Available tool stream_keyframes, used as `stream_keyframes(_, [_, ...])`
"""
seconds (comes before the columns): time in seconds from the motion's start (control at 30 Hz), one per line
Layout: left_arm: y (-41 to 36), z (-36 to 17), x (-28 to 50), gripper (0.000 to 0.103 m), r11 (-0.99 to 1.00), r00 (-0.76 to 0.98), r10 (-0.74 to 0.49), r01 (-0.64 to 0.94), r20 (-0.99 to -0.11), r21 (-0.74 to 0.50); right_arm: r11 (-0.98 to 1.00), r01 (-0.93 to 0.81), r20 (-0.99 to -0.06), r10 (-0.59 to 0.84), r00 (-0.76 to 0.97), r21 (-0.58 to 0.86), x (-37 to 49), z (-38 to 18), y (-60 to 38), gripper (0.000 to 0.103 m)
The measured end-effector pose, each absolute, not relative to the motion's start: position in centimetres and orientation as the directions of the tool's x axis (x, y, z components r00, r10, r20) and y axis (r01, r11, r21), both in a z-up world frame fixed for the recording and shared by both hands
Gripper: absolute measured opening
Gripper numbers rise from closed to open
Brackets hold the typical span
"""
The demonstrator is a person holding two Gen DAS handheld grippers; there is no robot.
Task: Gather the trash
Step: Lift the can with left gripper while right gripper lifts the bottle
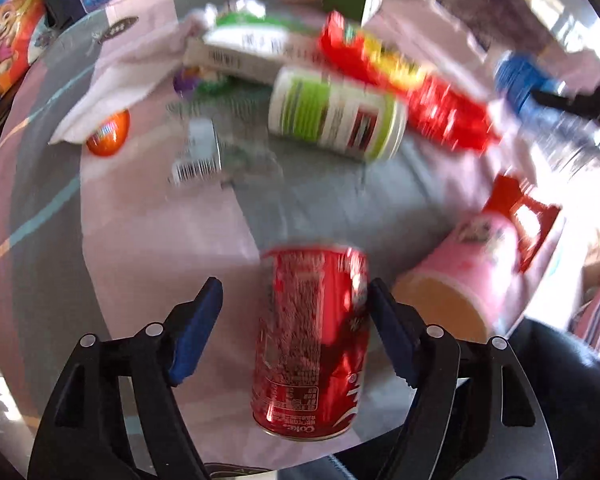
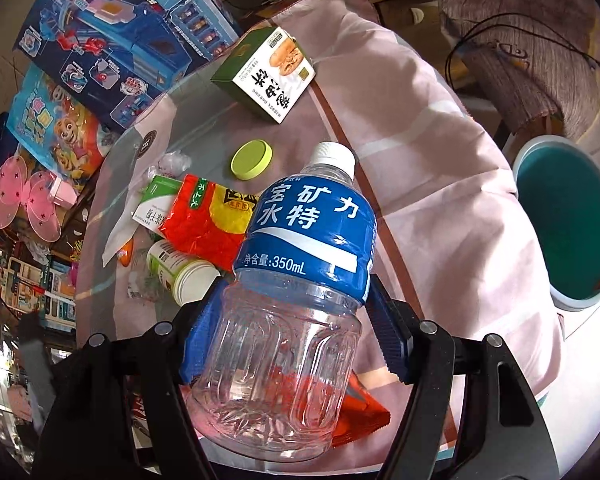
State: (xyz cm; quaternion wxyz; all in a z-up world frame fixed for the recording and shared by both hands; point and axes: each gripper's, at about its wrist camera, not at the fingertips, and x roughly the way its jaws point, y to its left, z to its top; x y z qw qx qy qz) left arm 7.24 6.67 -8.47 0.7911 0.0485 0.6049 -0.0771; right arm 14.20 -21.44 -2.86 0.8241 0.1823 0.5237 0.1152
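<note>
1. Our left hand-held gripper (image 1: 294, 326) stands with its jaws apart around a red can (image 1: 312, 344) lying on the surface (image 1: 160, 248). One pad looks to be at the can's side and the other is clear of it, so we read no grip yet.
2. To take the can well, we should centre it between both pads before closing and squeeze across its body, since thin metal dents and a round side can roll away.
3. Our right hand-held gripper (image 2: 290, 314) is clamped on a clear water bottle (image 2: 296, 280) with a blue label and its white cap on. The bottle looks empty.
4. A teal bucket (image 2: 564, 220) stands beyond the surface's edge in the right wrist view. What shows of its inside appears empty, and we judge it the likely place for the rubbish.
5. On the surface, a white and green jar (image 1: 336, 114) lies on its side, open-mouthed, with a green lid (image 2: 252, 159) well apart from it.
6. A pink cup (image 1: 468, 276) lies tipped just beside the can. Its contents we cannot tell.
7. A red wrapper (image 1: 404, 84) and a green box (image 2: 266, 74) also wait.
</note>
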Motion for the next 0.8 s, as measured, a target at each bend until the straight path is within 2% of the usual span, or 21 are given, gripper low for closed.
stream_keyframes(0.17, [7.6,-7.9,6.5,0.076,0.986,0.262,-0.085,0.162,-0.961,-0.043,0.915,0.005,-0.822,0.36,0.441,0.404,13.6,-2.4,-21.9,0.066])
stream_keyframes(0.27, [7.6,-7.7,6.0,0.076,0.981,0.273,-0.06,0.192,-0.96,-0.007,0.914,0.001,-0.82,0.364,0.442,0.406,13.5,-2.4,-21.8,0.066])
stream_keyframes(0.3, [7.6,-8.1,5.8,0.073,0.98,0.267,-0.043,0.201,-0.963,0.012,0.913,-0.002,-0.818,0.367,0.442,0.408,13.4,-2.4,-21.7,0.066])
stream_keyframes(0.33, [7.6,-8.4,5.9,0.064,0.979,0.26,-0.037,0.203,-0.965,0.018,0.912,-0.002,-0.817,0.369,0.442,0.411,13.3,-2.4,-21.8,0.066])
stream_keyframes(0.37, [7.6,-8.9,5.8,0.05,0.978,0.241,-0.04,0.208,-0.97,0.011,0.911,-0.002,-0.816,0.371,0.442,0.413,13.3,-2.4,-21.8,0.066])
stream_keyframes(0.53, [7.8,-7.2,5.8,0.05,0.985,0.318,-0.016,0.166,-0.948,0.039,0.908,0.007,-0.81,0.37,0.454,0.419,13.1,-2.0,-22.7,0.066])
stream_keyframes(0.67, [6.5,-2.9,6.8,0.05,0.984,0.403,-0.052,0.176,-0.914,0.021,0.898,0.023,-0.789,0.373,0.489,0.439,13.0,-1.0,-24.5,0.066])
stream_keyframes(0.8, [1.8,0.9,9.5,0.05,0.97,0.448,-0.139,0.242,-0.883,-0.03,0.887,0.062,-0.761,0.356,0.542,0.458,12.8,0.3,-28.0,0.066])
